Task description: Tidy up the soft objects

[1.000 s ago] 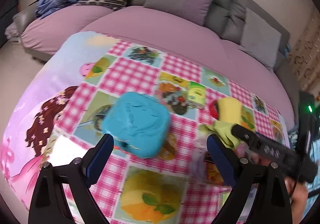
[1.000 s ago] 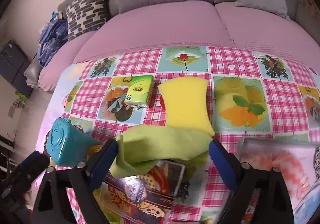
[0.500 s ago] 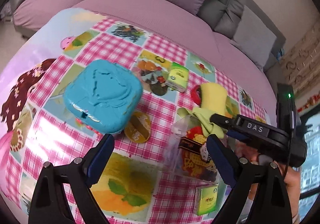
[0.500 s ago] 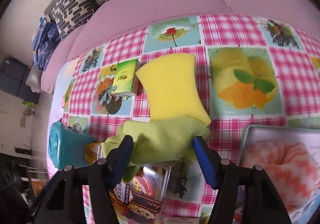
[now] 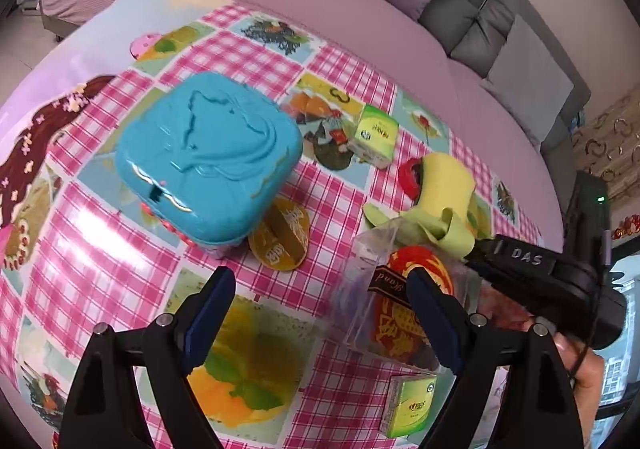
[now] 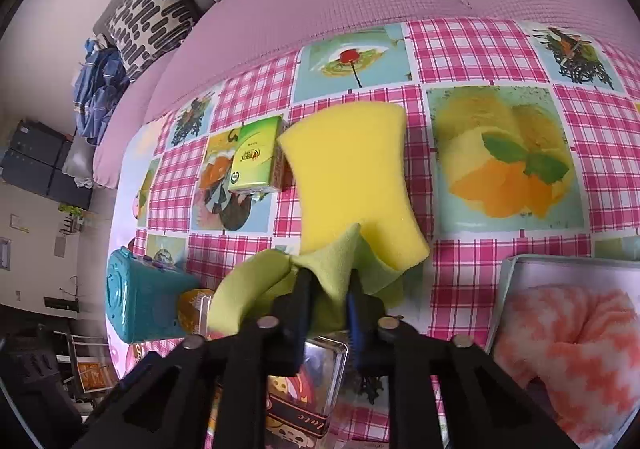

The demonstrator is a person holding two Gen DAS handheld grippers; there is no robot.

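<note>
Pink tablecloth [image 6: 472, 61]: right claw [image 6: 329, 291] pinches upward-bunched green cloth [image 6: 256, 289].

"DAS" is printed in white on the black right claw body [image 5: 532, 261].

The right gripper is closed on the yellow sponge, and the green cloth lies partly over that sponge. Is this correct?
Not quite. The right wrist view shows the right gripper closed on the green cloth, its jaws having just been closing. The yellow sponge is not gripped; it lies partly under the cloth.
</note>
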